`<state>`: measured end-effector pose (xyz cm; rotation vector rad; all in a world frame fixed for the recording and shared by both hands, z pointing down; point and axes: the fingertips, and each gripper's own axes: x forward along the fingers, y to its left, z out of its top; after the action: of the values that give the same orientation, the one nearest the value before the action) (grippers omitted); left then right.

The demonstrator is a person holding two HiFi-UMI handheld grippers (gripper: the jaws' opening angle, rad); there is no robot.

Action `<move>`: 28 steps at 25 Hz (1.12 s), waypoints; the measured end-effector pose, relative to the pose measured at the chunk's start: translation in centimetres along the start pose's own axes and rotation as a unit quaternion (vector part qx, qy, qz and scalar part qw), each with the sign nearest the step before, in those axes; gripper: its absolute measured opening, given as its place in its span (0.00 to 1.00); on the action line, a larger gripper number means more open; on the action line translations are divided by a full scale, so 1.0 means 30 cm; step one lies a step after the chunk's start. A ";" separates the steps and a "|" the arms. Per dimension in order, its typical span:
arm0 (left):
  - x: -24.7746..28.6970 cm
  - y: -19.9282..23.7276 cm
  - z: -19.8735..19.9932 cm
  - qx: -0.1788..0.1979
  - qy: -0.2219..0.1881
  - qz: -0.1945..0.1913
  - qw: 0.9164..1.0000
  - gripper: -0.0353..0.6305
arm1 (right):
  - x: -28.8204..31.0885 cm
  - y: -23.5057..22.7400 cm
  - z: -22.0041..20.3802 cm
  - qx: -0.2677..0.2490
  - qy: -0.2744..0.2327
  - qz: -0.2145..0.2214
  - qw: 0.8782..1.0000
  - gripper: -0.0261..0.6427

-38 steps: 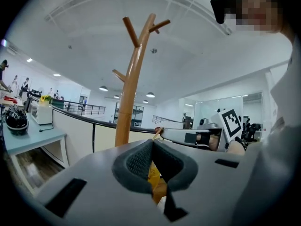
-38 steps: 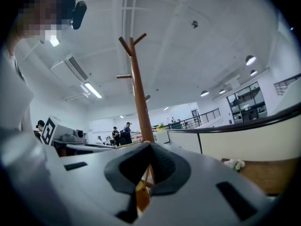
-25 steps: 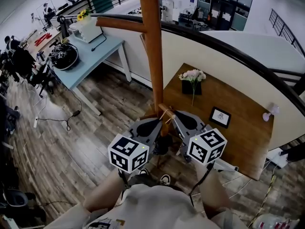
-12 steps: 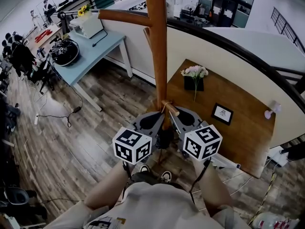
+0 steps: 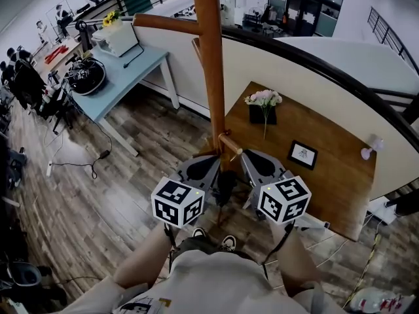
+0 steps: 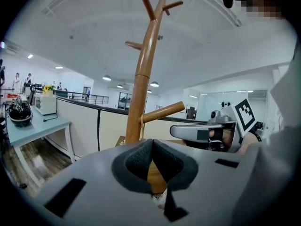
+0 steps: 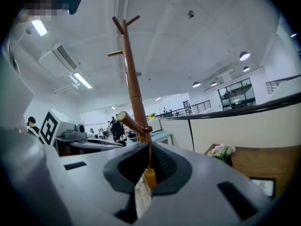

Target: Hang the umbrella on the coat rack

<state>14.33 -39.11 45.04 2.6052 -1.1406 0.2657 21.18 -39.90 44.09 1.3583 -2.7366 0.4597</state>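
The wooden coat rack (image 5: 208,64) stands right ahead, with a short low peg (image 5: 230,144) sticking out towards me. Just under that peg are my left gripper (image 5: 208,165) and my right gripper (image 5: 253,159), side by side. The dark umbrella (image 5: 224,187) hangs between them. In the right gripper view a thin cord (image 7: 150,157) runs down from the peg (image 7: 131,121) to a yellow tag (image 7: 149,177), and the right gripper (image 7: 149,149) is shut on that cord. The left gripper (image 6: 151,147) is shut with nothing visible between its pads; the rack (image 6: 141,79) rises beyond it.
A brown table (image 5: 327,175) to the right carries a flower vase (image 5: 264,101) and a small picture frame (image 5: 302,156). A curved black railing (image 5: 314,70) runs behind the rack. A light blue table (image 5: 124,70) stands far left. The person's shoes (image 5: 226,244) are below.
Both grippers have dropped slightly below the peg. The yellowish cord loop that showed at the peg's tip is now hidden behind it in the head view.
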 end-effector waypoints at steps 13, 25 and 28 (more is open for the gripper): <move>-0.148 -0.058 0.225 0.102 -0.073 0.016 0.992 0.06 | -0.170 0.100 0.276 -0.057 -0.092 0.001 0.994 0.05; -0.310 -0.162 0.365 0.146 -0.131 0.017 0.980 0.06 | -0.353 0.213 0.413 -0.096 -0.141 0.005 0.985 0.05; -0.343 -0.182 0.348 0.151 -0.131 0.019 0.980 0.06 | -0.383 0.228 0.385 -0.097 -0.133 0.006 0.986 0.04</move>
<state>12.02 -31.95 31.33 2.9566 -1.3294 0.1119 23.82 -30.45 29.37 1.4466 -2.9029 0.0082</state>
